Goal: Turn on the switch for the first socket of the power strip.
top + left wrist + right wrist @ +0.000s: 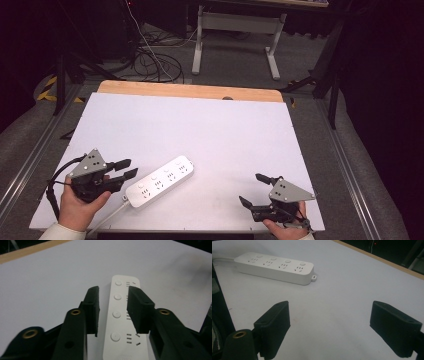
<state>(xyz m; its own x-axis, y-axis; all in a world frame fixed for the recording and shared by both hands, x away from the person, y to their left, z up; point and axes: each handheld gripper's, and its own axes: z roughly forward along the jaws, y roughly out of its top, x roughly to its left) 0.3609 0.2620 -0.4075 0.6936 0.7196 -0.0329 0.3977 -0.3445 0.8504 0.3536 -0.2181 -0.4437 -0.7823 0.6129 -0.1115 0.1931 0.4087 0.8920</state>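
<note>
A white power strip (161,181) with several sockets and round buttons lies at an angle on the white table top (200,130), left of the middle near the front. Its white cord (107,217) runs off toward the front edge. My left gripper (131,167) is held in a hand just left of the strip's cord end, open and empty. In the left gripper view the strip (116,322) runs away beneath the gap of that gripper (113,290). My right gripper (250,188) is at the front right, wide open. In the right gripper view, my right gripper (330,305) faces the strip (274,267) across bare table.
A wooden strip (190,91) borders the table's far edge. Beyond it on the floor lie tangled cables (155,60) and the white legs of another desk (235,30). Metal rails (30,160) run along both sides of the table.
</note>
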